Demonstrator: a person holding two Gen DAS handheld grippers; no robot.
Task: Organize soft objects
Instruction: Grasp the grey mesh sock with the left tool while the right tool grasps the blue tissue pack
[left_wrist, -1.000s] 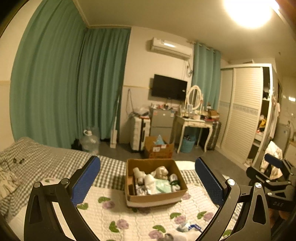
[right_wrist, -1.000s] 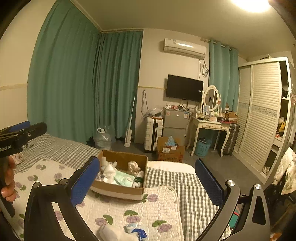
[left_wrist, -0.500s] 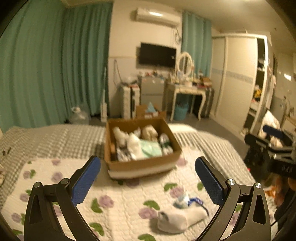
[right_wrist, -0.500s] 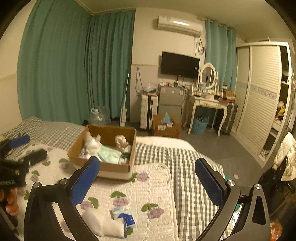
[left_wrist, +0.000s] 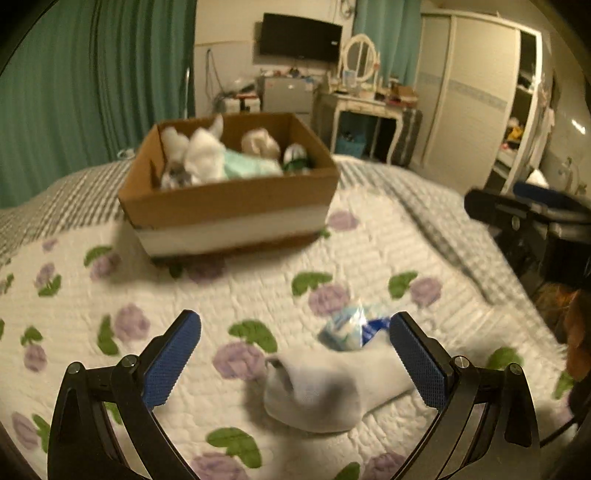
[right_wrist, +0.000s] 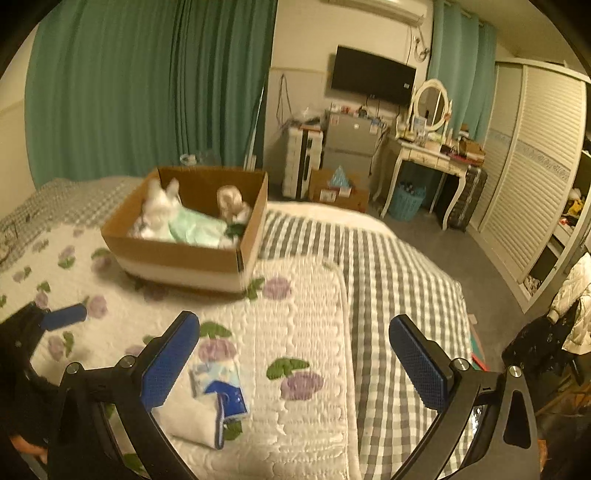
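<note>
sock: white sock (left_wrist: 325, 387) lies on the bed's quilt (left_wrist: 74, 332), short of the cardboard box (left_wrist: 229, 206).
axis: long axis runs crosswise.
nearer: left gripper (left_wrist: 295, 354), jaws wide, empty, sock between them.
right gripper (right_wrist: 295, 354): wide, empty, sock at its left.

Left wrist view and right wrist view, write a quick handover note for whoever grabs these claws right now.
Left claw: open, empty, low over the white sock.
Right claw: open, empty, over the bed's right part.
The sock lies on the floral quilt, touching a blue-and-white packet.
Done: the cardboard box farther back on the quilt already holds several soft items.
Left: sock and packet are still outside the box; probably grip the sock first.
</note>
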